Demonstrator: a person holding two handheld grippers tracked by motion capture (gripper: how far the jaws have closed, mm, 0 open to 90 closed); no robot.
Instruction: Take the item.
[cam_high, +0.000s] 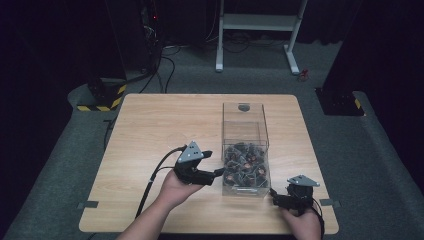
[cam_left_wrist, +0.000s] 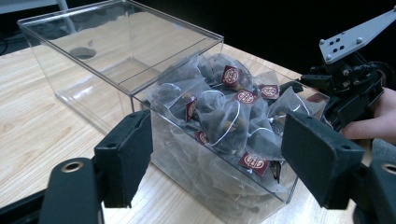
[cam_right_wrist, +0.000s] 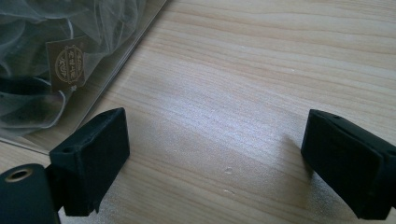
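Two sets of fingers spread: I'm bringing the left gripper (cam_high: 218, 162) against the box's (cam_high: 244, 131) left wall, teabags (cam_left_wrist: 224, 112) dead ahead; right gripper (cam_high: 273, 196) idling lower right.

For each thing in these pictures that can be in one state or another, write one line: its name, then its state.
Clear box: upright on the table, lid slid back, near part uncovered.
Tea bags: piled inside the box, heaped up to its rim.
Left gripper: open, nothing between its jaws, facing the box.
Right gripper: open, nothing between its jaws, low over bare table beside the box.
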